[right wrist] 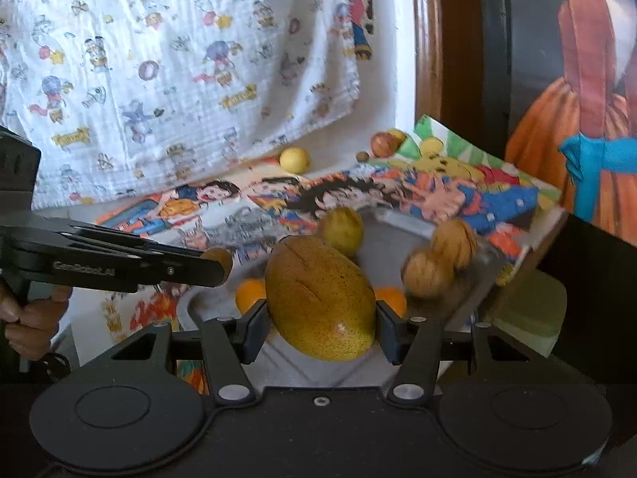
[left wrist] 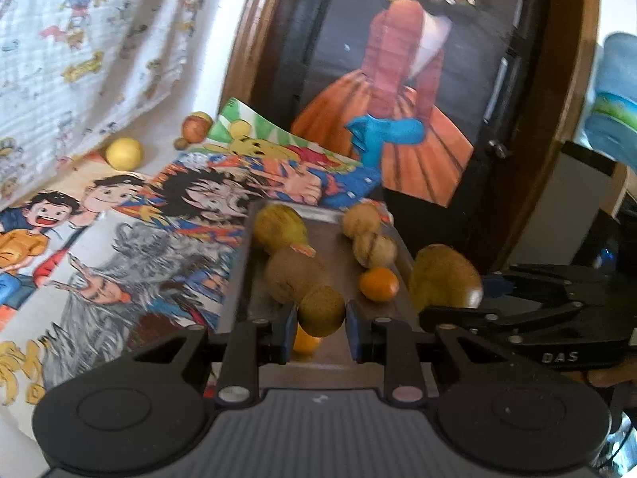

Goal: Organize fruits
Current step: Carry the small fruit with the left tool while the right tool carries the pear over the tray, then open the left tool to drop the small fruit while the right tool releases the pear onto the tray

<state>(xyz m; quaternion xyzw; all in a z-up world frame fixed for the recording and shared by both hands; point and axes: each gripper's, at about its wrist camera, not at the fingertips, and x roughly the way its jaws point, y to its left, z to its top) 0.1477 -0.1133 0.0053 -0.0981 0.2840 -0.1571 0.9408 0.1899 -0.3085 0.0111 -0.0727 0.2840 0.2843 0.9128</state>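
Observation:
My left gripper (left wrist: 321, 330) is shut on a small brown kiwi (left wrist: 321, 310) just above the near end of a metal tray (left wrist: 338, 255). In the tray lie a yellow-green fruit (left wrist: 280, 225), a larger brown kiwi (left wrist: 296, 279), two walnut-like fruits (left wrist: 374, 249) and an orange (left wrist: 379, 283); a second orange (left wrist: 306, 340) peeks out under the held kiwi. My right gripper (right wrist: 322, 324) is shut on a big yellow-green pear (right wrist: 320, 302), held over the tray's (right wrist: 382, 227) near right side.
The tray rests on cartoon-printed paper (left wrist: 119, 247). At the back, a yellow round fruit (left wrist: 124, 153), a reddish apple (left wrist: 195, 125) and a small brown nut (left wrist: 180, 143) lie by a printed cloth (right wrist: 159, 59). A dark wood-framed picture (left wrist: 398, 79) stands behind the tray.

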